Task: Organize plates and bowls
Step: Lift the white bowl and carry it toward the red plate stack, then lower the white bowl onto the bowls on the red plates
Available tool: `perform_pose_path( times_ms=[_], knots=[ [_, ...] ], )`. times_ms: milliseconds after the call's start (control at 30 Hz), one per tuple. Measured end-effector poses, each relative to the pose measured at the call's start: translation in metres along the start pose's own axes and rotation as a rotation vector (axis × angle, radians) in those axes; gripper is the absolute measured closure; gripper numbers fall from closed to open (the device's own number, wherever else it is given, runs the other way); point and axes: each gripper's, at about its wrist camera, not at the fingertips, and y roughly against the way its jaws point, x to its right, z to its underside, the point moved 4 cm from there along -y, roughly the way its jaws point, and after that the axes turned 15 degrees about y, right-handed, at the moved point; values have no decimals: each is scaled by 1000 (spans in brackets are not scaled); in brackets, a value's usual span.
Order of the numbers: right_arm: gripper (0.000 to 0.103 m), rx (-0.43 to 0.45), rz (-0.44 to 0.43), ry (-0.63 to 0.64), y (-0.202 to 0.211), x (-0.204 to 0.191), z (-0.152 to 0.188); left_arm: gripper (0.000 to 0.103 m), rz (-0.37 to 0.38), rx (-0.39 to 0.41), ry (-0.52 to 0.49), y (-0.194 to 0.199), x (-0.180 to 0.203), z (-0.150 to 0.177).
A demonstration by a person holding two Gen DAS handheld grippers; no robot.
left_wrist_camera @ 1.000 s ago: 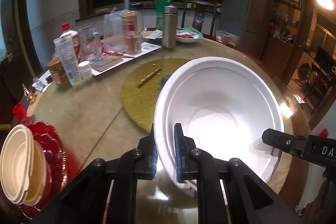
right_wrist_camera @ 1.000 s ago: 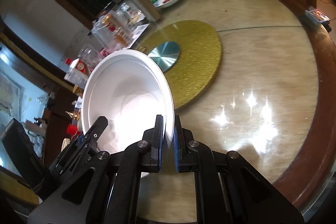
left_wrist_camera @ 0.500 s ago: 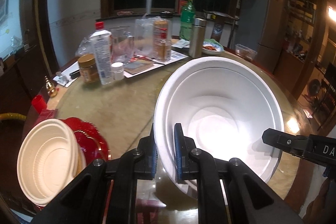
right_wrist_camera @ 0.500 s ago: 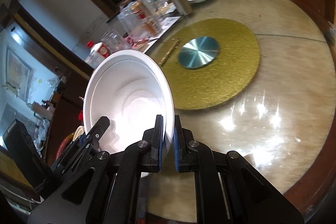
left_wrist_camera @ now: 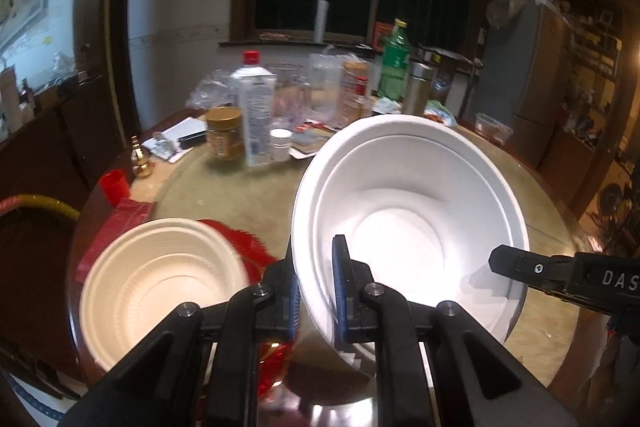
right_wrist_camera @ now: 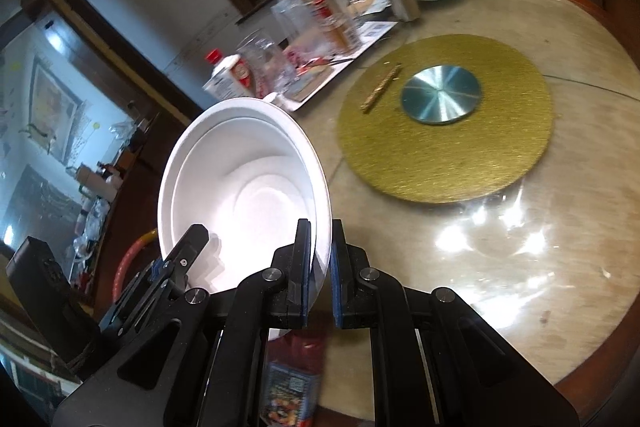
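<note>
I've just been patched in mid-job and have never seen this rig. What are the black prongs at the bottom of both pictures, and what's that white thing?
No robot arm here: a person holds a two-finger gripper in each hand, and each gripper carries a fisheye camera looking out along its fingers. The prongs are those fingers.

The left wrist view shows the left gripper clamped on the rim of a large white bowl. The right wrist view shows the right gripper pinching the opposite rim of the same bowl, so both carry it together above a round table.

On the table: a cream bowl stacked on red plates, a gold mat with a metal disc, and bottles and jars at the back.
</note>
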Motion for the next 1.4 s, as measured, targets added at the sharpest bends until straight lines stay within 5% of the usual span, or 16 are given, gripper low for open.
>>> perform_pose_path(
  times_ms=[1067, 1400],
  knots=[
    [95, -88, -195, 206, -77, -138, -7, 91, -201, 140, 175, 40, -124, -32],
    [95, -148, -198, 229, -100, -152, 2, 91, -242, 70, 201, 22, -149, -18]
  ],
)
